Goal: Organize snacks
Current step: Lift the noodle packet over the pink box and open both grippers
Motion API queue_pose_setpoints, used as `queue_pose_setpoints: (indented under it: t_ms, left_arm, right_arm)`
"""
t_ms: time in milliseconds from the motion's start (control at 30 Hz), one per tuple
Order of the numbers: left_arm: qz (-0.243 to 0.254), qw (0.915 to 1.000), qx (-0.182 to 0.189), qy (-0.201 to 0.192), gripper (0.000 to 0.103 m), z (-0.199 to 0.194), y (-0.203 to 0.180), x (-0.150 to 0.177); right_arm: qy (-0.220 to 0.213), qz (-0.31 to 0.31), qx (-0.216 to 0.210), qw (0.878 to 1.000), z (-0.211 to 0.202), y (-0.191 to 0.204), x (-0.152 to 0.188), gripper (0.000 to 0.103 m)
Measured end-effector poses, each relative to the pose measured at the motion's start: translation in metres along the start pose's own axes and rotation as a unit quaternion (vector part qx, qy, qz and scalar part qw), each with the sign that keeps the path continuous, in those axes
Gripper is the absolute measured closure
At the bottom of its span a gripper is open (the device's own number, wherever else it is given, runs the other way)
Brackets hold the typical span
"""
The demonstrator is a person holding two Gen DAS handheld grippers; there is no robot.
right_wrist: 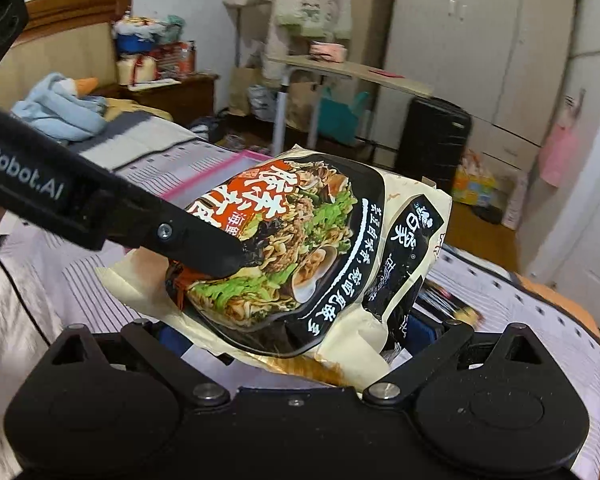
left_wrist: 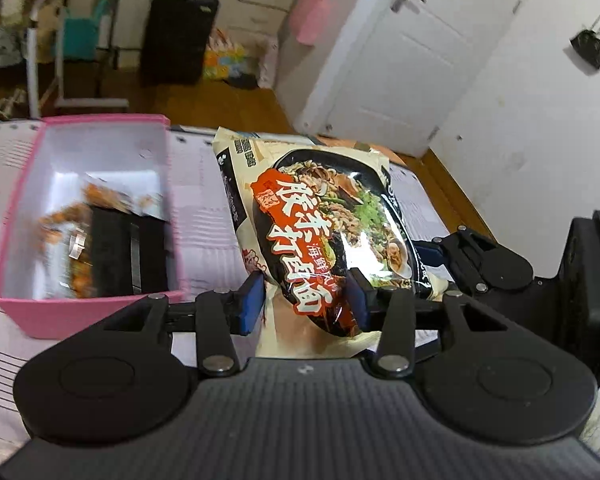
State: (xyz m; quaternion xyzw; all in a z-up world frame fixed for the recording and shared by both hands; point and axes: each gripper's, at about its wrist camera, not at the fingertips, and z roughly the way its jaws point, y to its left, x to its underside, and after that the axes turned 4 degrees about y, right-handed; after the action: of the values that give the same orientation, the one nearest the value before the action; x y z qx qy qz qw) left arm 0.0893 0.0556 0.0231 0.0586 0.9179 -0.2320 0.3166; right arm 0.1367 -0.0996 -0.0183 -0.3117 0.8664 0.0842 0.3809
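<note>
A large cream and black noodle bag [left_wrist: 324,224] with a red label hangs above the striped bed. My left gripper [left_wrist: 305,302] is shut on its near lower end, a blue pad on each side. My right gripper [right_wrist: 298,334] is shut on the same noodle bag [right_wrist: 300,240] from the other end. In the left wrist view, the right gripper's finger [left_wrist: 436,252] shows at the bag's right edge. In the right wrist view, the left gripper's black finger [right_wrist: 204,248] lies across the bag. A pink box [left_wrist: 20,208] to the left holds a blurred snack pack [left_wrist: 100,256].
The striped bed sheet [left_wrist: 204,216] lies under everything. Beyond the bed are a white door [left_wrist: 400,60], a black suitcase [left_wrist: 178,36], a folding table [right_wrist: 340,68] and a blue plush toy [right_wrist: 60,108]. The pink box's rim [right_wrist: 220,172] shows behind the bag.
</note>
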Motion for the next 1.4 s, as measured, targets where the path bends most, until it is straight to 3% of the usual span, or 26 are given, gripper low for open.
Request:
queue_pose_setpoints:
  t_ms: [267,400,633,900,1033,1100,1200,1400]
  left_arm:
    - [-0.048,0.9979,-0.041,-0.013,0.060,-0.018,0.058,-0.019]
    - [-0.082,0.9950,-0.056,-0.008,0.060,-0.009,0.096,-0.028]
    - [-0.092,0.9905,-0.103,-0.005,0.060,0.026,0.147,-0.046]
    - [-0.106,0.9881,-0.111,0.010,0.060,0.066,0.186,-0.062]
    - [-0.074,0.9834,-0.164,0.024,0.061,0.079,0.180,-0.059]
    - [-0.062,0.9827,-0.173,0.025,0.061,0.078,0.177,-0.057]
    - [-0.048,0.9803,-0.191,0.019,0.062,0.068,0.171,-0.057]
    - [-0.027,0.9865,-0.161,0.005,0.062,0.035,0.153,-0.060]
  right_arm:
    - [0.015,-0.048,-0.036,0.998,0.053,0.028,-0.045,0.002]
    - [0.016,-0.056,-0.054,0.997,0.091,0.037,-0.057,0.002]
    - [0.020,-0.070,-0.068,0.995,0.154,0.044,-0.077,0.002]
    - [0.095,-0.067,-0.072,0.991,0.202,0.041,-0.090,0.004]
    - [0.088,-0.128,-0.041,0.987,0.187,0.053,-0.081,0.003]
    - [0.091,-0.161,-0.033,0.982,0.173,0.057,-0.077,0.003]
    - [0.062,-0.181,-0.028,0.981,0.137,0.056,-0.068,0.003]
    - [-0.005,-0.144,-0.023,0.989,0.068,0.031,-0.060,0.003]
